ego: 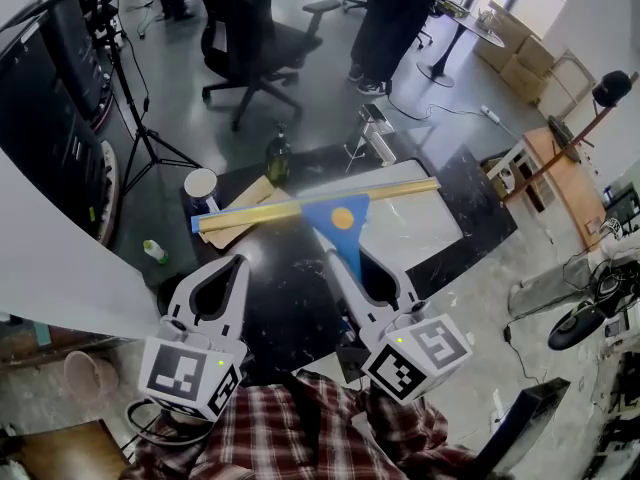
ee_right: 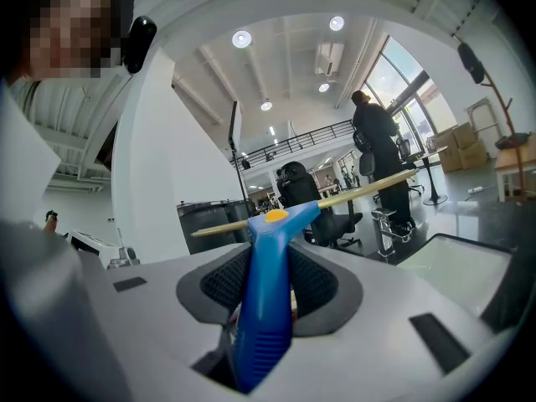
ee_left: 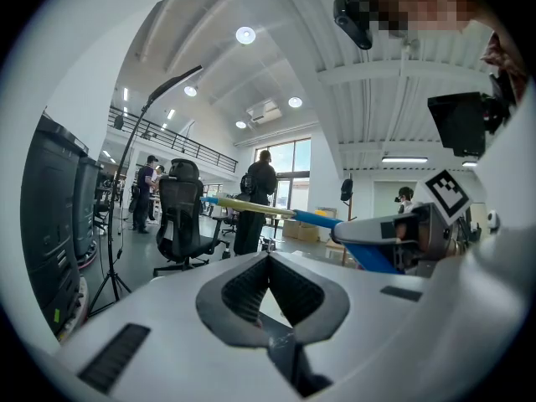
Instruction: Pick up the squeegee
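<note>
Worktop [ego: 270, 308]: black, glossy.
Squeegee [ego: 340, 218]: judged light, stiff, blade-heavy; best gripped at ribbed handle.
Right tongs [ego: 338, 258]: clamped on handle.
Left tongs [ego: 238, 260]: closed, empty.

Left tongs [ego: 232, 266]: jaws closed tip to tip, nothing between them, held level, to the left of the squeegee [ego: 340, 218] handle and short of its blade. Right tongs [ego: 350, 268]: jaws clamped on the squeegee's blue handle, a pad pressing on each side, pointing nearly level, the blade lying crosswise ahead. The two sit side by side, apart, close before the plaid shirt [ego: 300, 433].
</note>
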